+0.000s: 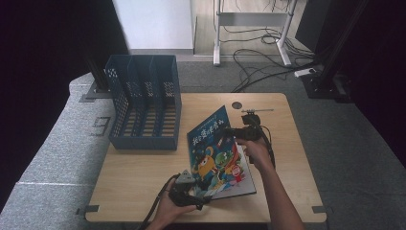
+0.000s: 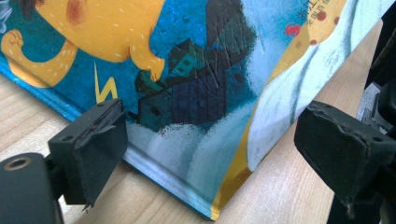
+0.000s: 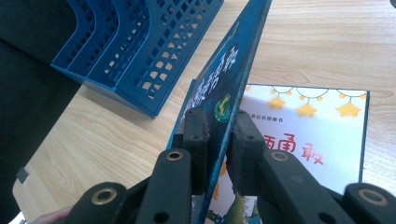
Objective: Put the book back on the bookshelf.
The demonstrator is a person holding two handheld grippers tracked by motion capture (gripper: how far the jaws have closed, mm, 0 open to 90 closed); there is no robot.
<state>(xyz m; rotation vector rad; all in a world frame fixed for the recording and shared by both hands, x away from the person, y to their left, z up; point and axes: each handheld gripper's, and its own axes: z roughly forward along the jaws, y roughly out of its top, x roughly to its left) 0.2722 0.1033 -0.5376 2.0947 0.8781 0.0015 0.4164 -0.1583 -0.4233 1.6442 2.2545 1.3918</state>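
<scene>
A picture book (image 1: 215, 153) with a blue cartoon cover lies on the wooden table (image 1: 139, 182), its front cover raised. My right gripper (image 1: 231, 134) is shut on the cover's upper edge; in the right gripper view the jaws (image 3: 219, 126) pinch the blue cover (image 3: 233, 70) above the white title page (image 3: 317, 126). My left gripper (image 1: 202, 197) sits at the book's near corner. In the left gripper view it stands open (image 2: 219, 149), wide apart, with the book's lower corner (image 2: 187, 70) between the pads (image 2: 100, 144) and nothing pressing on it.
A blue mesh file rack (image 1: 143, 100) with several slots stands at the table's back left, also in the right gripper view (image 3: 140, 46). A round cable hole (image 1: 236, 105) is at the table's far edge. Cables and desk legs (image 1: 249, 52) lie on the floor beyond.
</scene>
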